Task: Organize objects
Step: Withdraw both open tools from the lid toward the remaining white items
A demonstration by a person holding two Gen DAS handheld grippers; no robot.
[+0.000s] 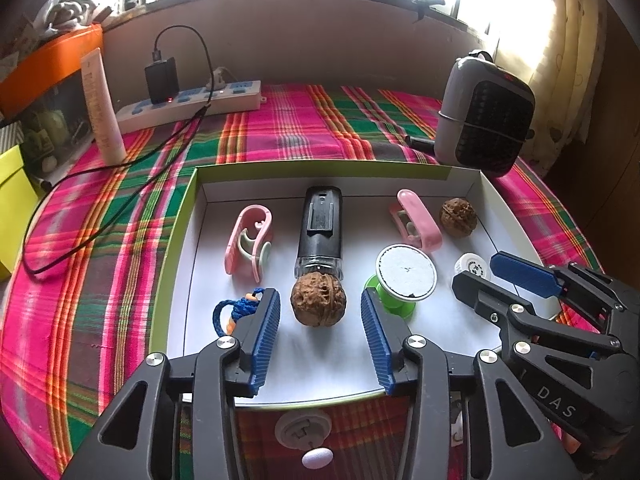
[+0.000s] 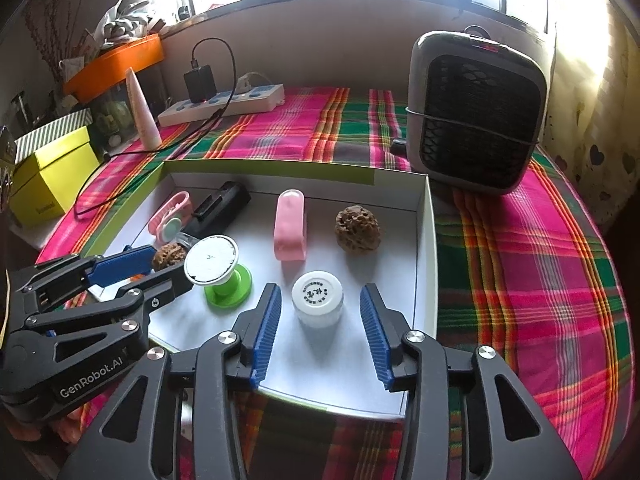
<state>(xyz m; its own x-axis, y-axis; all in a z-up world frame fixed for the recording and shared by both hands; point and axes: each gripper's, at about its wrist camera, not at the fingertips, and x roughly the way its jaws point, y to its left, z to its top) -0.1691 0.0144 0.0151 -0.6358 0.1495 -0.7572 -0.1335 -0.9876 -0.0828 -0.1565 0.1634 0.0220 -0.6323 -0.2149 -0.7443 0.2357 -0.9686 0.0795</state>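
Observation:
A white box lid [image 1: 404, 171] [image 2: 425, 264] lies on the plaid cloth and holds small items. My left gripper [image 1: 320, 312] is open, its fingers on either side of a brown walnut [image 1: 318, 304] without touching it. My right gripper [image 2: 320, 310] is open around a small white jar [image 2: 318, 298], also apart from it. In the lid lie a second walnut [image 1: 459, 216] [image 2: 357, 230], a black stamp [image 1: 320, 232], a pink clip [image 1: 248, 244], a pink holder [image 1: 418, 224] [image 2: 291, 230], a green spool [image 1: 404, 280] [image 2: 218, 268] and a blue cord [image 1: 234, 308].
A grey fan heater [image 1: 484, 116] [image 2: 476, 112] stands at the back right. A power strip [image 1: 188, 104] with a black charger and cable lies at the back left, beside a white tube [image 1: 102, 108]. A yellow box [image 2: 52, 176] stands at the left.

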